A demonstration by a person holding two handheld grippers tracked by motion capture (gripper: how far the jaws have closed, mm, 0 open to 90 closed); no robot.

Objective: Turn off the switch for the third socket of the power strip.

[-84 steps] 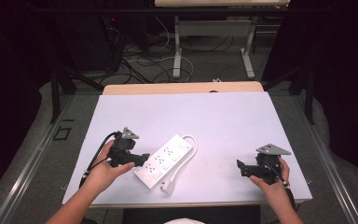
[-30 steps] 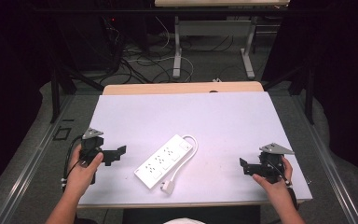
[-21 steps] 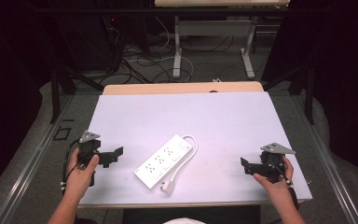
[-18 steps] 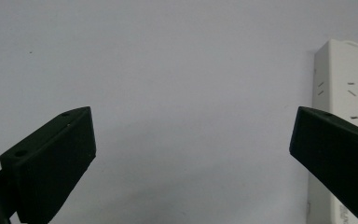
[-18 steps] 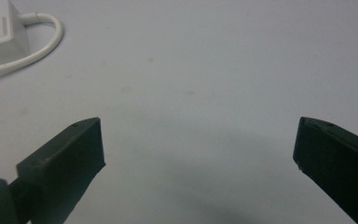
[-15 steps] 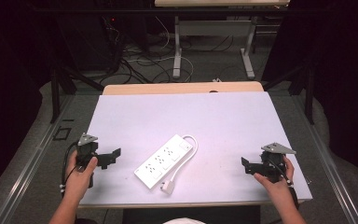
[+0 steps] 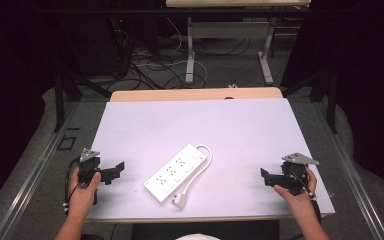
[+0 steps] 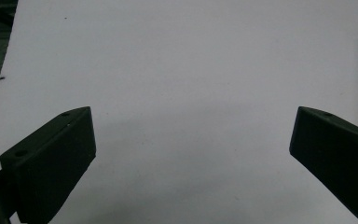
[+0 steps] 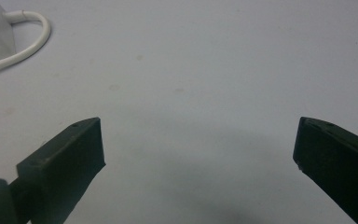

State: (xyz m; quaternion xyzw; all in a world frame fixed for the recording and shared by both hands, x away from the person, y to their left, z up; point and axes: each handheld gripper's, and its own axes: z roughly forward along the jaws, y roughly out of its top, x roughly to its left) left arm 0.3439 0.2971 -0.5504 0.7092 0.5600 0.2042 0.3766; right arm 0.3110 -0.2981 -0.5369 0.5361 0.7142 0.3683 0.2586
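Well apart — left gripper (image 7: 116, 170) and right gripper (image 7: 266, 176) flank power strip (image 7: 176, 172), jaws spread.

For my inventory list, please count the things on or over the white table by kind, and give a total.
Power strip, white, with its cord and plug: 1
Hand-held tools, black, left tool and right tool, both open and holding nothing: 2
Total: 3

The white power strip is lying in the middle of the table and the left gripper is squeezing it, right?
Not quite. The power strip does lie in the middle of the table, but the left gripper isn't squeezing it. The high view shows it off to the side, apart from the strip, and the left gripper view shows its jaws wide open over bare table.
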